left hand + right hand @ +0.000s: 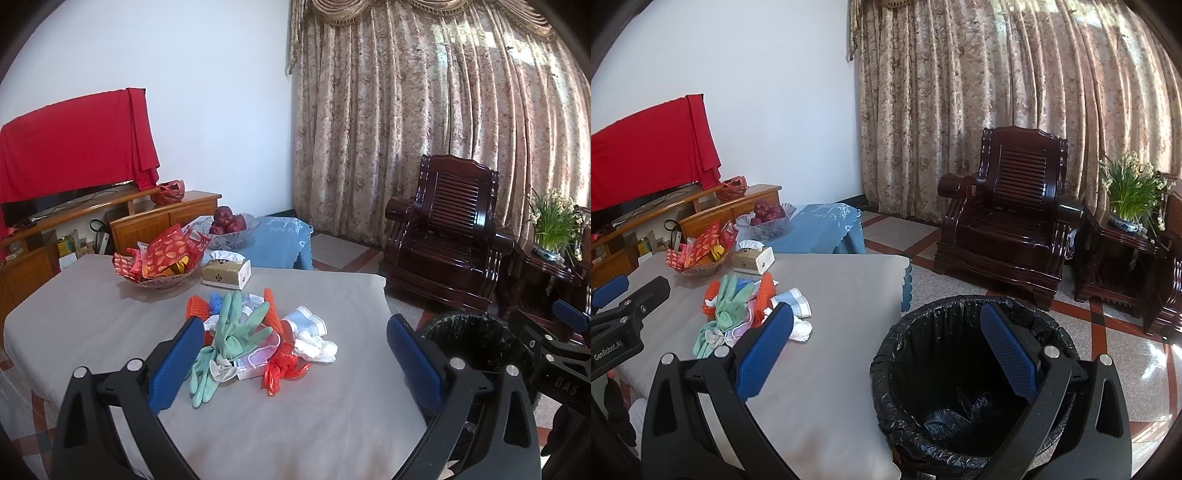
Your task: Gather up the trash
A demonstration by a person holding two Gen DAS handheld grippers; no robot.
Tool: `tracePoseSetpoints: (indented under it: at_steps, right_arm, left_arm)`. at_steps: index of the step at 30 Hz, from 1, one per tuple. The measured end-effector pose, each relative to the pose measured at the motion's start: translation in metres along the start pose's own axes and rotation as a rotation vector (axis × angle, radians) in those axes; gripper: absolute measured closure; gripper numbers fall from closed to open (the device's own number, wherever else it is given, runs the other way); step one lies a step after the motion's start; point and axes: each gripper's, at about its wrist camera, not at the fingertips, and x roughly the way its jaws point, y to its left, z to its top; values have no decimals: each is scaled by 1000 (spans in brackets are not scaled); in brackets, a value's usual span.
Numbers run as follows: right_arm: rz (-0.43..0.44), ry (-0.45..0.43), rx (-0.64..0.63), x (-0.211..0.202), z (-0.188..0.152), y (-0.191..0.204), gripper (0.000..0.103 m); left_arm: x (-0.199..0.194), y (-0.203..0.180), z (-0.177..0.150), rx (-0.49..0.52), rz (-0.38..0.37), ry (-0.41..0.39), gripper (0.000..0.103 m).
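Note:
A pile of trash lies on the grey table (295, 417): green rubber gloves (231, 339), orange foam net (273, 314), a red plastic bag (280, 371), crumpled white tissue (316, 347) and a pink mask (258, 360). The pile also shows in the right wrist view (738, 306). My left gripper (295, 358) is open and empty, held above the table just in front of the pile. My right gripper (886, 347) is open and empty, over the table's right edge and the black-lined trash bin (960, 406). The bin (476, 339) stands on the floor right of the table.
A basket of red snack packets (159, 262) and a tissue box (227, 273) stand behind the pile. A glass bowl of red fruit (227, 229) sits on a blue-covered stand. A dark wooden armchair (1004, 218) and a side table with a plant (1130, 206) stand at the right.

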Motion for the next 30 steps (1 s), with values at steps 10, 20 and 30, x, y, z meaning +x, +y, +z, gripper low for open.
tracePoseSetpoints:
  at_steps: [10,20,30]
  right_arm:
    - [-1,1,-2,-1,1,2,5]
    - [-1,1,-3,-1,0,2,5]
    - [0,1,-4,-1,1,3,5]
  left_arm:
    - [-1,1,1,-2,0,1,6]
    - [-1,1,1,-3,-2,1,6]
    - [0,5,2,-6,-1,1,6]
